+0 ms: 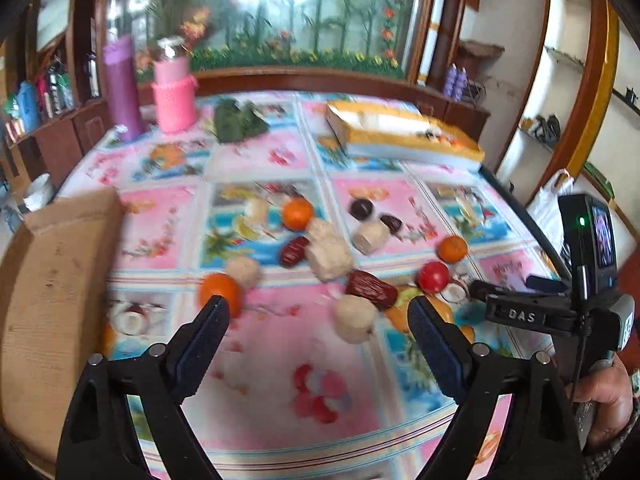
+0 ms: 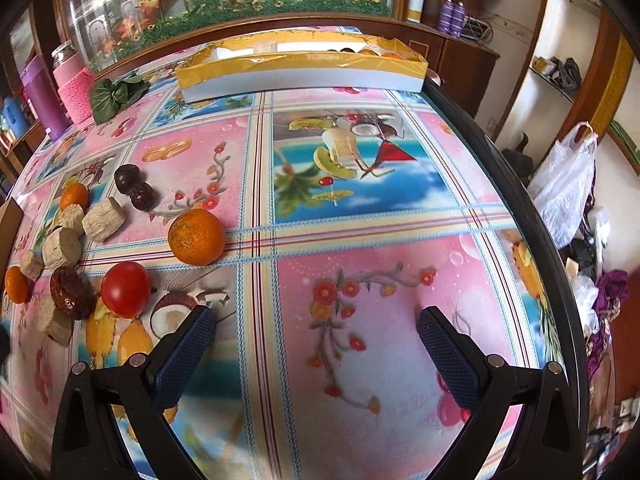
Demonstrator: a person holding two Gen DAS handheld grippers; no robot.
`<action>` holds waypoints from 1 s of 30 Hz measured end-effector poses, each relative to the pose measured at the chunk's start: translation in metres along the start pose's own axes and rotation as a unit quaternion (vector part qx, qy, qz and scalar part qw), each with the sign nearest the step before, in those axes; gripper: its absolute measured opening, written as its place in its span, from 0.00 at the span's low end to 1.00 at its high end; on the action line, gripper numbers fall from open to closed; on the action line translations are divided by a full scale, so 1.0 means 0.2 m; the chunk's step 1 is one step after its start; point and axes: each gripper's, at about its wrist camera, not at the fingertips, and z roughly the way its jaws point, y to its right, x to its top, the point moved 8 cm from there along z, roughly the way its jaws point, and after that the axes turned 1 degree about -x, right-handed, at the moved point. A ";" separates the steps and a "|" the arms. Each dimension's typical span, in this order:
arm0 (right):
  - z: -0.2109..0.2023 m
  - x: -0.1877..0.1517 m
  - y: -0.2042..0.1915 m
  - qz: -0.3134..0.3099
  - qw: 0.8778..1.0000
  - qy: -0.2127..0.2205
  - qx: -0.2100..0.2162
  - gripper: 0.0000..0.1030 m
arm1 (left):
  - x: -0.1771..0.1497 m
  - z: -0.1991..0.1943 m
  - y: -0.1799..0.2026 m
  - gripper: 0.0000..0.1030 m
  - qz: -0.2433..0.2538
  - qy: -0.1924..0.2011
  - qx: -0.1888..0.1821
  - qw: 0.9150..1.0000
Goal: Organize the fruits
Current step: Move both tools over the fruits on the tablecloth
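While both tools hover above the patterned surface (image 2: 360,240), neither carries anything: the left hand-held gripper (image 1: 318,312) stands spread wide, and the right hand-held gripper (image 2: 316,322) is likewise spread with only cloth between its fingers. Loose fruit lies scattered in the middle of the surface, and the yellow-rimmed box (image 2: 300,66), apparently the sorting tray, sits at the far edge with a few pieces already in it.

From the right wrist view, the large orange (image 2: 196,236) and the red tomato (image 2: 125,289) lie to the left of the right tool and slightly farther out; the tomato is the nearer one, just beyond the left fingertip. Both are round, so no long axis constrains the grasp.

From the left wrist view, a pale cut chunk (image 1: 354,318) sits between the left tool's fingers and a little beyond them, with an elongated red date (image 1: 370,289) just past it, its long axis running left to right and slightly near. A small orange (image 1: 220,290) touches the left fingertip's outline. My judgement: the left tool is best placed for the chunk, needing only a short forward reach.
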 end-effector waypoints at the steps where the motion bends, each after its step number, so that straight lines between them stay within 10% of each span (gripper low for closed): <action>1: -0.02 -0.01 -0.01 0.006 1.000 0.003 0.006 0.94 | 0.02 -0.05 -0.05 0.88 -0.004 0.013 0.011 1.000; 11: -0.64 -0.09 -0.12 0.028 0.977 0.209 0.032 0.95 | 0.20 -0.56 -0.65 0.96 -0.059 0.158 0.174 0.970; 30: -0.41 -0.21 -0.33 -0.029 0.987 0.074 0.137 0.77 | -0.02 -0.04 -0.39 0.92 -0.018 -0.002 0.021 1.000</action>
